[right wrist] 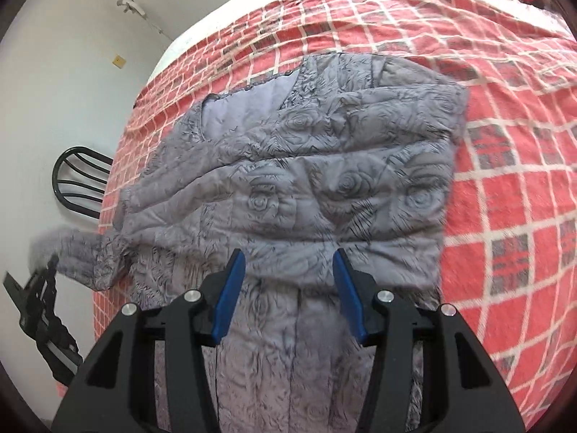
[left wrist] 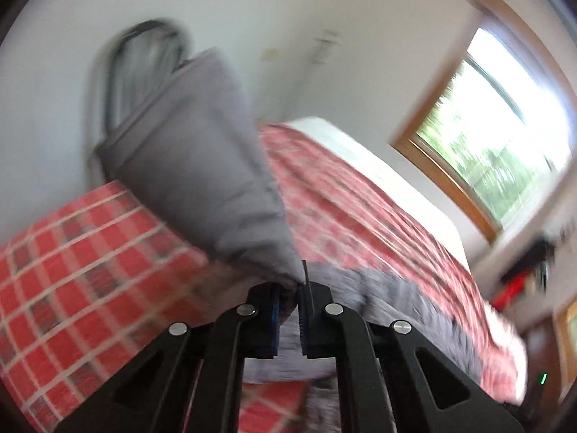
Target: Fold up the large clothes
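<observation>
A grey quilted jacket with a rose pattern [right wrist: 306, 187] lies spread on a bed with a red checked blanket [right wrist: 505, 144]. My right gripper [right wrist: 288, 259] is open and empty, hovering over the jacket's lower part. My left gripper [left wrist: 294, 285] is shut on a sleeve of the jacket [left wrist: 202, 166] and holds it lifted above the bed. The left gripper also shows in the right wrist view [right wrist: 43, 281] at the bed's left edge, holding the sleeve end [right wrist: 75, 252]. The left wrist view is blurred.
A black metal chair [right wrist: 77, 180] stands against the white wall left of the bed. A window with a wooden frame [left wrist: 487, 126] is at the right in the left wrist view. Dark furniture with red items [left wrist: 523, 278] stands beyond the bed.
</observation>
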